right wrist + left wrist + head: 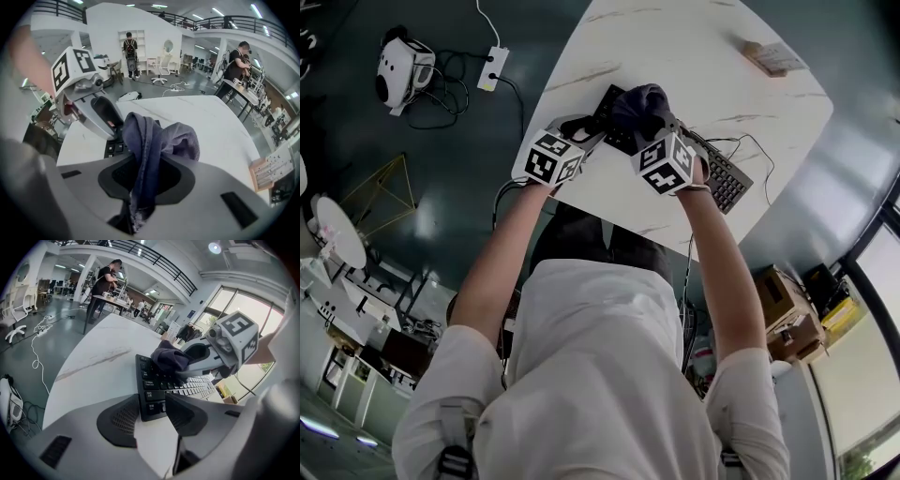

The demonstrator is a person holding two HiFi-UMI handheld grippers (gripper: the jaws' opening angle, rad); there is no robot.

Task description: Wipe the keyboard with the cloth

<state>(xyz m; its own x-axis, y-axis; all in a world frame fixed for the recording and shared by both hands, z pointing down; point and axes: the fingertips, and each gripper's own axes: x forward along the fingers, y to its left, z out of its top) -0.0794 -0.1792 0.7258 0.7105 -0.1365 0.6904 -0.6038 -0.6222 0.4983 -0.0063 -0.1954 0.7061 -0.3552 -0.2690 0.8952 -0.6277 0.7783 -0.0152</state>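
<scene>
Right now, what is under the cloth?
One end of the black keyboard. The keys directly beneath the cloth, which the right gripper holds, are covered.

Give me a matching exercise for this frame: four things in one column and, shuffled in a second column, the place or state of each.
Things:
1. cloth
2. left gripper
3. power strip
4. keyboard

Place or state:
A. on the floor, beside the table
B. jaws apart, holding nothing
C. pinched in the jaws of the right gripper
D. black, lying flat on the white table

Pairs: 1-C, 2-B, 3-A, 4-D
</scene>
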